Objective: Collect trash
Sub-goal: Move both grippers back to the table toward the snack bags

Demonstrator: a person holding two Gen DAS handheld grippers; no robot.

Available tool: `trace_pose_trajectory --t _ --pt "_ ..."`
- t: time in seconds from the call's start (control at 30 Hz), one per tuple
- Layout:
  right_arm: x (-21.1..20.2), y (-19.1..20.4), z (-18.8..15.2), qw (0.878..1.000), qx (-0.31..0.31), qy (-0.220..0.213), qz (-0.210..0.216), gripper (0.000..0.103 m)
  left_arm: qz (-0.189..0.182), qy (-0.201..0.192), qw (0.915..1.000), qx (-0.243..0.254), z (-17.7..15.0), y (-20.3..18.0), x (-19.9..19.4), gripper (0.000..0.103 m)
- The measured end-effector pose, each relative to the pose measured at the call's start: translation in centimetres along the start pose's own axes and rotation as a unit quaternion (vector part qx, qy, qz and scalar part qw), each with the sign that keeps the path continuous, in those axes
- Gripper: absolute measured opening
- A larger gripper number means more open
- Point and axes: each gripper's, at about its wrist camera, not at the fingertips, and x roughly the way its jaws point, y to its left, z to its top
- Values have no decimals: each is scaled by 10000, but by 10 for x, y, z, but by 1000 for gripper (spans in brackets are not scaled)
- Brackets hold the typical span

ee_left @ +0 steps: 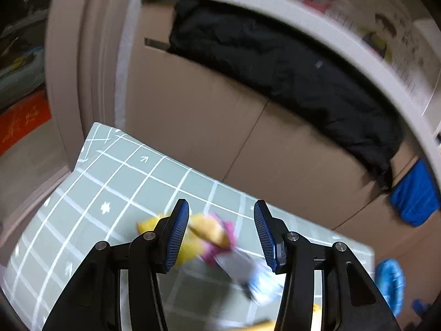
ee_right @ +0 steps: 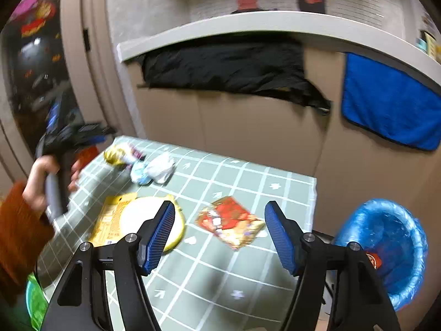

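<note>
Most of the job is left, I judge. Both my grippers are spread and hold nothing: the left gripper hovers over the crumpled wrappers, the right gripper over the red packet. The yellow packet also lies on the table. Only one scrap sits in the bin beside the table.

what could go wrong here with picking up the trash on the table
The left gripper is open above the yellow and pink wrapper, but that view is blurred by motion, so it may close off target. The white wad and pale blue wrapper lie touching it, so a grab could drag them along. The red packet lies flat on the tablecloth, so the open right gripper may slide over it instead of lifting it toward the blue-lined bin.
</note>
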Motion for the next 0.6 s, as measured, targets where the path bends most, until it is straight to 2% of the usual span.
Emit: trace_pose_trajectory --t 0.03,0.1,0.2,0.4,0.6 --pt "5 10 1 9999 -95 60 -3 65 151 173 9997 129 1 3 16 49" --pt "11 21 0 9997 -203 136 -10 65 201 460 9984 249 -6 7 31 49" --pt "25 32 1 9989 -382 284 -9 65 -24 752 9967 299 -29 14 32 49" --pt "49 38 4 9980 -320 509 199 65 -453 1079 9920 471 -82 22 -4 49" --pt "73 69 -1 9938 -654 629 643 65 -451 1060 9921 494 -116 29 -50 49"
